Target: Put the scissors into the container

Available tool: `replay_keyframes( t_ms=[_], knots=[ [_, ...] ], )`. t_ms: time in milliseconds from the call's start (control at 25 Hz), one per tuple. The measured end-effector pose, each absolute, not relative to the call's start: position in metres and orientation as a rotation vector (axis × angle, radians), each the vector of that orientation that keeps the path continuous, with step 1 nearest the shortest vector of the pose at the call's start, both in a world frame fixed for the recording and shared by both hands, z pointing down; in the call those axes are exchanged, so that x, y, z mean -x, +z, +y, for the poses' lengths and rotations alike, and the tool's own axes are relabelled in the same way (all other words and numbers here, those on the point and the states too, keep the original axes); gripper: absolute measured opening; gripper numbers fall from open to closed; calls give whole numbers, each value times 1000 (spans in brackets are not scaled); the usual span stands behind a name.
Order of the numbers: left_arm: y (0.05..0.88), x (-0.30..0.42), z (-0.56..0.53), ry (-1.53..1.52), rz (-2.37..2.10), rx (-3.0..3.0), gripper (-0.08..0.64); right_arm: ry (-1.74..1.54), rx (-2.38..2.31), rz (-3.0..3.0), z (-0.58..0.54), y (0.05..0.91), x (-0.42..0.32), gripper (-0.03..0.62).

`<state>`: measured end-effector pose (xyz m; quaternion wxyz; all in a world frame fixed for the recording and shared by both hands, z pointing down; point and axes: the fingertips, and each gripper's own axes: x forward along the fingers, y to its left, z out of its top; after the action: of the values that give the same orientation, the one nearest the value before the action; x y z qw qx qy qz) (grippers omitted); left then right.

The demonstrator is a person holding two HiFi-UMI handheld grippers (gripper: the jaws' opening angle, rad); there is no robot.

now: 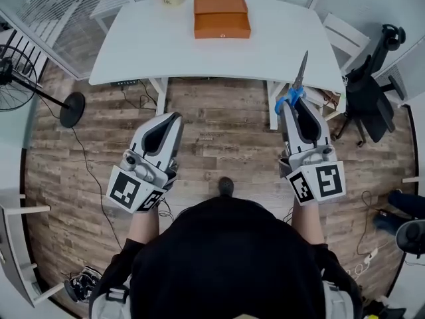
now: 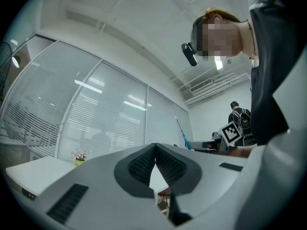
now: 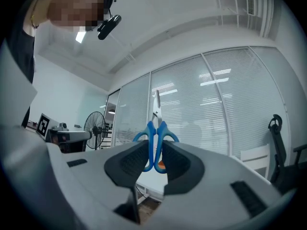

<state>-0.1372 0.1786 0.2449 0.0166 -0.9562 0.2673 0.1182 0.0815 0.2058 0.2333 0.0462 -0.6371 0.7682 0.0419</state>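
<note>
The right gripper (image 1: pixel 293 104) clamps the scissors (image 1: pixel 299 77) by their blue handles, blades pointing ahead, well short and right of the orange container (image 1: pixel 222 16), while the left gripper (image 1: pixel 175 117), jaws together and empty, hangs back-left of it.

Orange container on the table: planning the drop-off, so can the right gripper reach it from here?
Probably not yet: the right gripper, shut on the scissors, is short of the white table, with the container at its far side. Nothing blocks the way; a step forward should do.
</note>
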Motion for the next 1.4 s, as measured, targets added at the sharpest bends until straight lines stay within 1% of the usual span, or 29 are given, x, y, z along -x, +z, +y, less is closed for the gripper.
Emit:
replay_keyframes(
  t_ms=[400,960,1400],
  knots=[
    [246,105,148,337,891,2946,12,106,1846,2398,163,238,-110,94],
    [245,84,152,358,777,2974,12,110,1861,2362,159,242,-121,94],
    [246,81,150,393,844,2978,12,90,1818,2416,150,249,-119,94]
  ],
)
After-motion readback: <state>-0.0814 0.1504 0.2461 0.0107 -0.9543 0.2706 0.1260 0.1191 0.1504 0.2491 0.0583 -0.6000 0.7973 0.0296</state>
